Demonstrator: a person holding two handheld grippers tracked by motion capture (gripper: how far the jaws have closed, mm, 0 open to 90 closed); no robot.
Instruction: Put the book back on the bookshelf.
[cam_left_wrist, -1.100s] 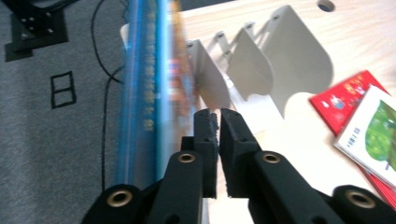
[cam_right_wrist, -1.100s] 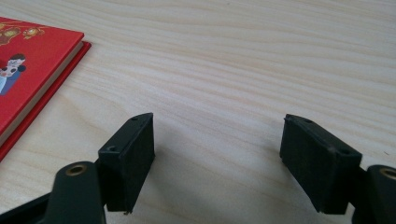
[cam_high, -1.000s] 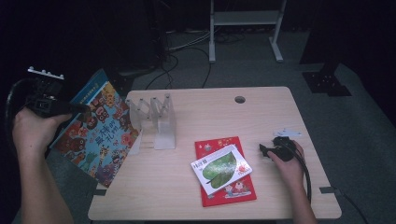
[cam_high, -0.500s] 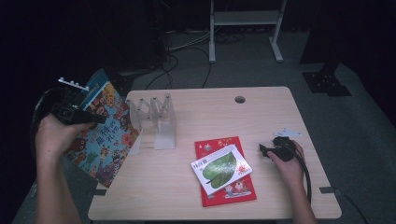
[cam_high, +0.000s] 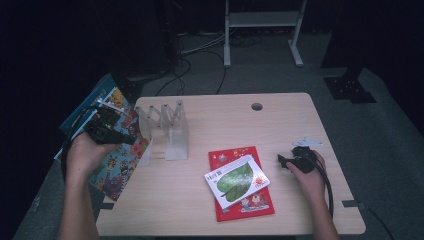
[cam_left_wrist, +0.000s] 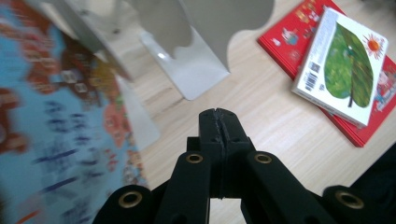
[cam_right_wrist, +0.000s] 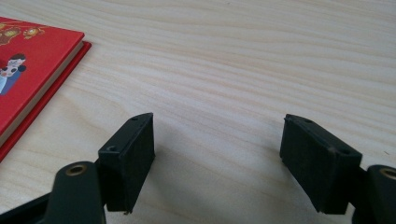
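A large colourful picture book (cam_high: 112, 150) leans tilted at the table's (cam_high: 225, 120) nine o'clock edge, its near corner hanging past the tabletop and its upper side against the outermost leaf of a white book rack (cam_high: 167, 130). From the high view it cannot be told whether it is seated in a slot or merely propped there. The left gripper (cam_high: 127, 140) hangs just over the book's cover, pointing toward three o'clock. In the left gripper view its jaws are pressed together with nothing between them, the book a blur at nine o'clock and the rack's plates at twelve. Toward five o'clock from the rack, a white book with a green leaf (cam_high: 237, 180) lies askew on top of a red book (cam_high: 250, 205), both flat on the wood and well apart from the rack. At the table's four o'clock, the right gripper (cam_high: 282, 161) rests low, aimed at the stack, its jaws parted and empty over bare wood in the right gripper view, the red book's corner at ten o'clock. The shelving looks barely begun: one book at the rack at most, and two left to stand up.
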